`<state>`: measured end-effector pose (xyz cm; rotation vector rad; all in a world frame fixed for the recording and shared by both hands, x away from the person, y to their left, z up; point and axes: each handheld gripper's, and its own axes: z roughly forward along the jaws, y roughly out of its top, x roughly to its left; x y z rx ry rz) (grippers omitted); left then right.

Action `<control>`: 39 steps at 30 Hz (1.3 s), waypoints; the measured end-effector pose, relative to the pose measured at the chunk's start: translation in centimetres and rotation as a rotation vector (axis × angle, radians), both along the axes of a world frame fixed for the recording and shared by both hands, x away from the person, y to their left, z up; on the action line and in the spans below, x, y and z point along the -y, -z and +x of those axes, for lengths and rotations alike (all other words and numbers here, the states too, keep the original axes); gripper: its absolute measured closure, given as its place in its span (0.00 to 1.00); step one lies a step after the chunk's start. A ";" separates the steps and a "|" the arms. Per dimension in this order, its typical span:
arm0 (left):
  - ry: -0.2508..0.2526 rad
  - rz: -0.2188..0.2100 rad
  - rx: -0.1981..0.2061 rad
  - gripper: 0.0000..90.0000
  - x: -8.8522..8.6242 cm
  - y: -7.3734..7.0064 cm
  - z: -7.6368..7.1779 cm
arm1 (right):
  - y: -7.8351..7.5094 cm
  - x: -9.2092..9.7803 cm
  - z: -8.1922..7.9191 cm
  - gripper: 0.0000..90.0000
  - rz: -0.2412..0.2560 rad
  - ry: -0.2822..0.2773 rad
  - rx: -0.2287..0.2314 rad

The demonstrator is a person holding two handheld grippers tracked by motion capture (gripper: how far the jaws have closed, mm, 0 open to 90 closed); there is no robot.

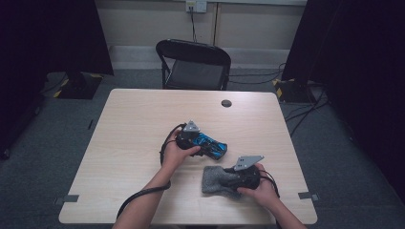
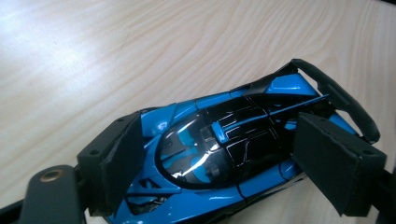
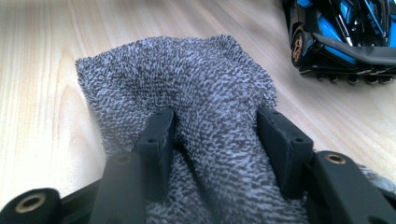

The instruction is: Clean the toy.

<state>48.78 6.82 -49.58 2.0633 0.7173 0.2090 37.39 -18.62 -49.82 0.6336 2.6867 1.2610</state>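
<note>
Gripping the blue toy car point(image 2: 219, 154) across its body, the left claw point(image 2: 219, 163) has one pad against each flank, with the car's rear wing pointing away beyond the pads. Seen from above, the car point(image 1: 212, 144) sits on the counter point(image 1: 133, 124) around its middle, a little toward the near edge. Just beside it, nearer the near right corner, the right claw point(image 3: 215, 135) pinches a raised fold of the grey towel point(image 3: 187, 84), which lies flat on the wood ahead of the pads. Car and towel point(image 1: 216, 179) lie close but apart.
</note>
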 end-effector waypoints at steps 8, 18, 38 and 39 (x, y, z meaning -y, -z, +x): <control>-0.009 0.048 -0.037 0.16 0.7 -0.6 0.1 | 0.0 0.0 0.1 0.56 0.003 0.003 0.000; -0.017 0.060 -0.044 0.15 1.0 -0.7 0.2 | -0.1 0.0 0.2 0.65 -0.019 0.016 0.006; 0.049 0.054 0.031 0.10 2.2 -0.2 0.1 | -0.1 0.0 0.3 0.67 -0.014 0.020 0.000; 0.049 0.054 0.031 0.10 2.2 -0.2 0.1 | -0.2 0.0 0.3 0.69 -0.019 0.024 0.001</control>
